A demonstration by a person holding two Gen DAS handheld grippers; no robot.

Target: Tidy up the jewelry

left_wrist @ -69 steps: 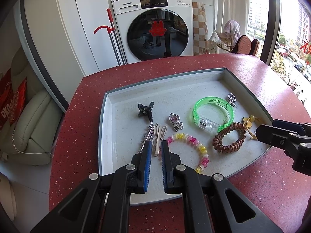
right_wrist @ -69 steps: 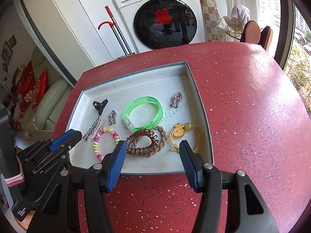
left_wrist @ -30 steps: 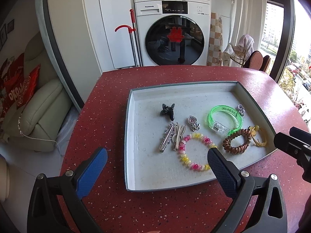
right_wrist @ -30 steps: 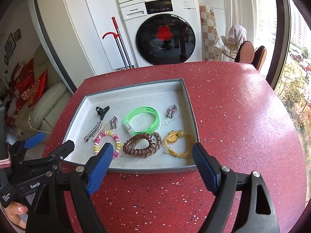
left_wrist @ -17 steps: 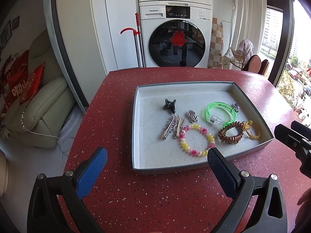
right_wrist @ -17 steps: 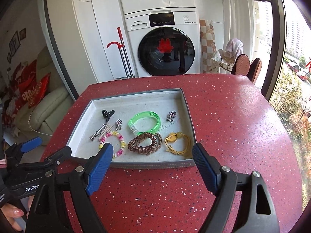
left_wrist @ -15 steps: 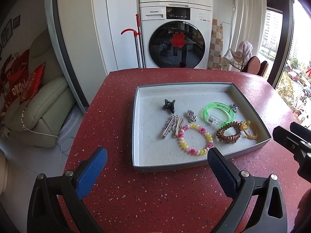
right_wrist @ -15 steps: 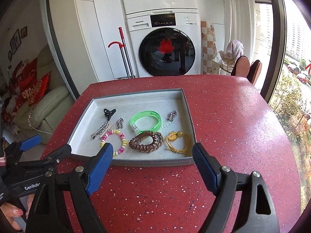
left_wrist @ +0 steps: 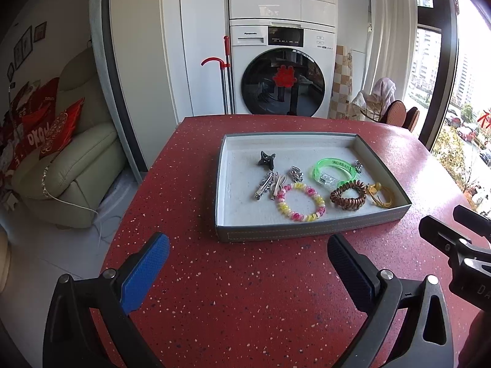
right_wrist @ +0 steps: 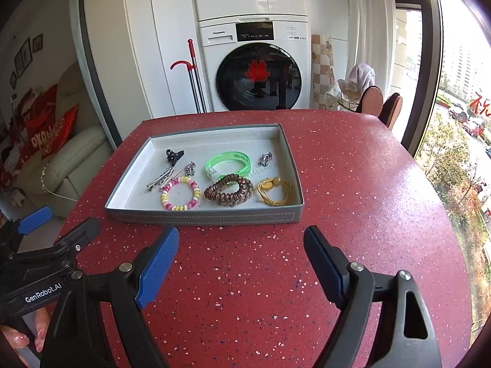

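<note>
A grey tray of jewelry sits at centre frame on a red speckled table, beyond both grippers and touched by neither. The left gripper and right gripper each stand wide open and empty, blue pads low in frame.

Only the right wrist view shows the "GenRobot.AI" marking on the left tool's body and a bare hand at lower left; only the left wrist view shows the right tool's black jaw tips at the right edge.

"Panasonic" reads on the washing machine at upper centre. The green bangle bears writing too small to read.

In the tray, from left to right: a black claw clip, metal hair clips, a pink-and-yellow bead bracelet, a brown coil hair tie and a yellow cord.
</note>
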